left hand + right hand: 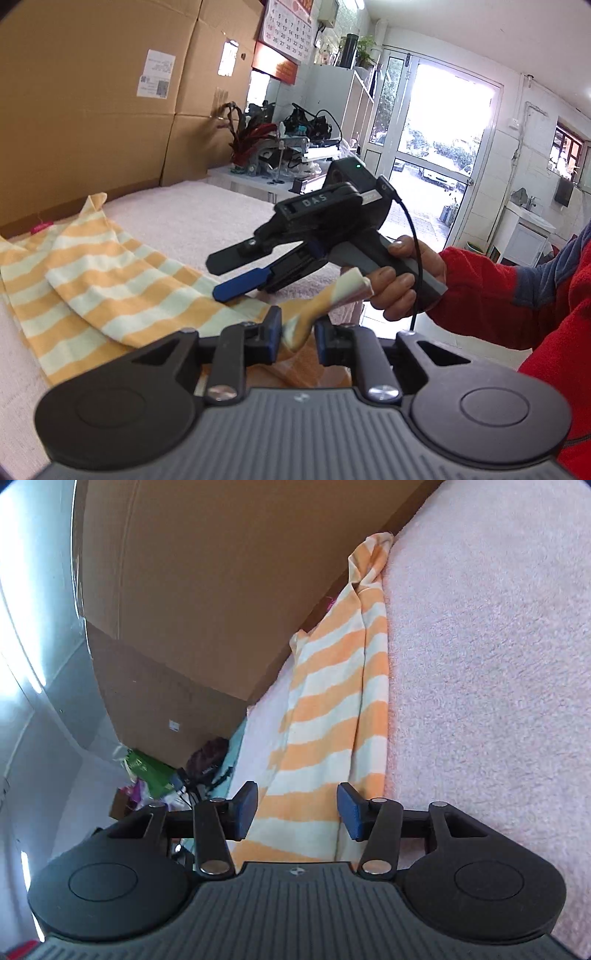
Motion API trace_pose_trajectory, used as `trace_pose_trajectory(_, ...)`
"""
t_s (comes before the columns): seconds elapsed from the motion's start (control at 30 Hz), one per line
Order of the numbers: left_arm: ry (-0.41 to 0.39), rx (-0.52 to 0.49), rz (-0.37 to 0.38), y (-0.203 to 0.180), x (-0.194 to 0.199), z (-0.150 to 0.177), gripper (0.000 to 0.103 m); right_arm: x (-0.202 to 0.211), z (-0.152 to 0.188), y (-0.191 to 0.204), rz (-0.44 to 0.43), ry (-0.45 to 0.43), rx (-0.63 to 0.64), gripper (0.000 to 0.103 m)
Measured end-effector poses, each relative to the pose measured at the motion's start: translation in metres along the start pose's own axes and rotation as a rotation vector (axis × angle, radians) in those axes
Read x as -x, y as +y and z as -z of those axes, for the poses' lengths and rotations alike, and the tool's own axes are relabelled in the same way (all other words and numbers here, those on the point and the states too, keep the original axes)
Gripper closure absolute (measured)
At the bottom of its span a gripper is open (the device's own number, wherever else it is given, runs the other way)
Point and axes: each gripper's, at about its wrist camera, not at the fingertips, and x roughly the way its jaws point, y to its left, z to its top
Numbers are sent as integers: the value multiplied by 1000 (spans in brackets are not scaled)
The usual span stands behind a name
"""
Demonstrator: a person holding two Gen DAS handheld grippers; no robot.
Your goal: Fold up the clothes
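Note:
An orange-and-white striped garment (110,288) lies spread on the pink fleece surface (203,218). My left gripper (297,338) sits at the bottom of the left wrist view, shut on a bunched edge of the garment that sticks up between its blue pads. Just beyond it, a hand holds my right gripper (214,279), which points left over the cloth with its fingers apart and nothing between them. In the rolled right wrist view, the right gripper (297,810) is open above the garment (332,701), which stretches away along the fleece (480,664).
Tall cardboard boxes (110,92) stand along the far edge of the surface. A cluttered white side table (288,155) and a glass door (436,147) lie beyond. A person's red sleeve (517,288) comes in from the right. Bags (147,771) lie on the floor.

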Motion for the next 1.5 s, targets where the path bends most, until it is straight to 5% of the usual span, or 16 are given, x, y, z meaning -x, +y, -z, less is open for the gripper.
trace_pose_trajectory(0.13,11,6,-11,-2,-3,3,87,-11,-5,-6,3,-10,-52,81)
trace_pose_trajectory(0.23,19,19,-27,-1,-4,8,87,-3,-1,3,85,-27,-9,73)
trace_pose_trajectory(0.43,-7,34,-24,2,5,4,87,3,6,22,222,49,29,74)
trace_pose_trajectory(0.63,-88,29,-3,2,17,-15,87,-1,-1,6,147,12,-73,66)
trace_pose_trajectory(0.77,-136,36,20,0,29,-20,87,3,4,14,131,19,-42,51)
trace_pose_trajectory(1.07,-2,52,-15,-2,-1,7,87,-5,7,14,116,-13,-43,56)
trace_pose_trajectory(1.17,36,53,-55,-7,2,21,82,-6,9,19,149,-15,-20,56)
trace_pose_trajectory(1.37,2,124,-188,-8,24,42,47,3,28,35,239,39,11,52)
trace_pose_trajectory(1.5,0,178,-190,0,19,49,46,-1,28,22,181,6,-20,60)
